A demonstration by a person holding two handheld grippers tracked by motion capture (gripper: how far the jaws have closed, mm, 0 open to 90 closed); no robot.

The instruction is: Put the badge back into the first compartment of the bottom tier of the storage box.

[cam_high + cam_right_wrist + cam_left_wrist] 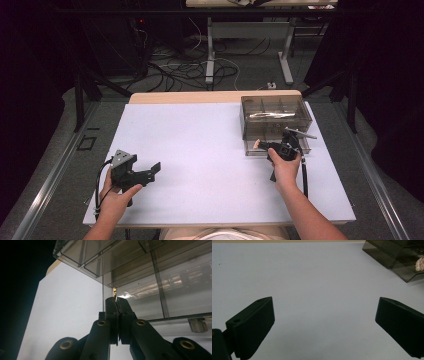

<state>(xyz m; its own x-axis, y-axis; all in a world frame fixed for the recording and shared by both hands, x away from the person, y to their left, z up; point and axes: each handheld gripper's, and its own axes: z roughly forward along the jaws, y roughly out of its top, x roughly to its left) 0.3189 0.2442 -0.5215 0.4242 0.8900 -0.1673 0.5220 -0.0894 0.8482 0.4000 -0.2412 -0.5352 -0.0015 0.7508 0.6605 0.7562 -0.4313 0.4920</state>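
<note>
Right gripper [261, 145] sits at the front of the smoky clear organiser box [275, 116], near the table's far right corner, with the person's right hand [285, 167] wrapped round its body. In the right gripper view its 2 black jaws are pressed together, pinching a small thin golden piece [114, 293] whose tip pokes out above them; what the piece is I cannot tell. The jaws point at the box's lower tray [302, 148], which is pulled out toward the person, and the golden piece is just beside the tray's front wall; whether it touches the plastic cannot be made out. In the high view a pale bit [255, 144] shows at the gripper's tip, over the left end of that tray. A metal handle [300, 133] juts from the box's right side.

Left gripper [152, 171] is held in the left hand [114, 200] near the table's front left corner, well apart from the box. Its jaws are spread wide with nothing between them, over the bare white table [200, 150]. In the left gripper view the box [392, 253] appears at the top right, with a small pinkish lump [420, 264] at the picture's right edge, by the open tray.
</note>
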